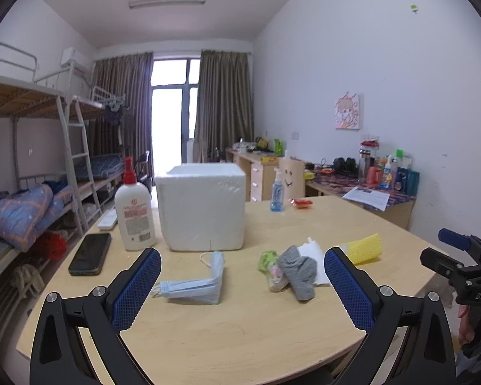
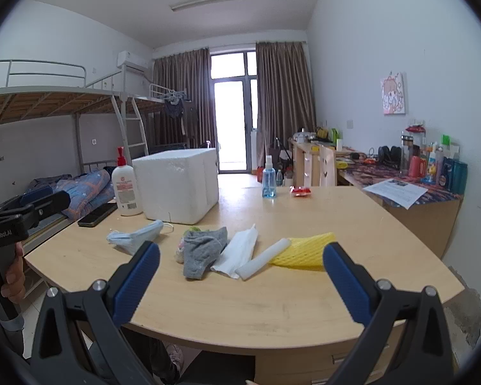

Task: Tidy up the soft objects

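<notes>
The wooden table ran across the lower half of both views, and its curved near edge lay just ahead of the tongs, with a broad bare strip of wood between that edge and the soft things.

In the left wrist view, the left gripper stood wide open and empty at lower centre, hanging over the near part of the table. Going left to right: a dark phone lay at the left edge, a white lotion bottle with a red cap stood just beside it, and a white foam box filled the middle behind. In front of the box, a stack of blue face masks lay just inside the left finger. A small green packet touched a grey sock, which lay over white tissue, all near the right finger. A yellow foam net lay beyond that finger.

In the right wrist view, the right gripper was likewise spread wide and held nothing. The sock, the tissue and a white foam strip lay between its fingers, further up the frame; the net touched the strip, just above the right finger. The left gripper's handle appeared at the left edge, held in a hand. A blue spray bottle and a red wrapper stood well apart towards the table's far side.
</notes>
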`<move>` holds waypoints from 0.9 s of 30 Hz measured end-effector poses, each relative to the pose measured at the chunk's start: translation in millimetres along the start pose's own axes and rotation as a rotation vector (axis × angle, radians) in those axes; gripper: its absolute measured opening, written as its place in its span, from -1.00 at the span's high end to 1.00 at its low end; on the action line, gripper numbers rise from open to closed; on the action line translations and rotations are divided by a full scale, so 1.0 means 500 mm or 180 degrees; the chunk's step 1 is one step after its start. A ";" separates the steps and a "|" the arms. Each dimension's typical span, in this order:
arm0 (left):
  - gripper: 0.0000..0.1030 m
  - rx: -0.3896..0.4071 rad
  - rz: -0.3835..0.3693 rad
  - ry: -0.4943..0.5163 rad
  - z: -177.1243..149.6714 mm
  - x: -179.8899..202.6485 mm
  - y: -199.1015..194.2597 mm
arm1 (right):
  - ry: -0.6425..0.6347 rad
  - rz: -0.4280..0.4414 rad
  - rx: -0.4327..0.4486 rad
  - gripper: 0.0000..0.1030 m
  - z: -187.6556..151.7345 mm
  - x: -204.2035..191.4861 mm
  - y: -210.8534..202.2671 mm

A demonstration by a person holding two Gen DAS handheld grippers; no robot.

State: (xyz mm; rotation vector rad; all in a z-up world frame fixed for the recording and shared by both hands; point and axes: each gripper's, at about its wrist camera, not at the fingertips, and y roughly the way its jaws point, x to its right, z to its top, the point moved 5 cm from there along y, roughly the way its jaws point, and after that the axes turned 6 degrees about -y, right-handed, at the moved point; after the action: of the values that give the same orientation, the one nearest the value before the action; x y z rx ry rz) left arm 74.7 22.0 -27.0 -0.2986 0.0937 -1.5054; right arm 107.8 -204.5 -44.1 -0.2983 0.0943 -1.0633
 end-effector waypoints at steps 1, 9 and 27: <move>-0.98 -0.0041 0.0023 -0.0022 -0.003 -0.006 0.011 | 0.0005 -0.0005 -0.0023 -0.99 0.000 0.001 0.006; -0.98 -0.0283 0.0150 0.0004 -0.020 -0.041 0.075 | 0.0055 -0.0028 -0.0261 -0.99 -0.019 0.016 0.063; -0.98 -0.0919 0.0195 0.0173 -0.064 -0.075 0.230 | 0.0262 -0.0270 -0.0732 -0.99 -0.058 0.109 0.171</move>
State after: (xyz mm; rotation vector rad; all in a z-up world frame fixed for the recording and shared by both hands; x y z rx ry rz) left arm 175.4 58.9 -91.3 -0.4816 0.3626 -1.4390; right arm 200.3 -219.3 -92.6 -0.4694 0.2808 -1.1508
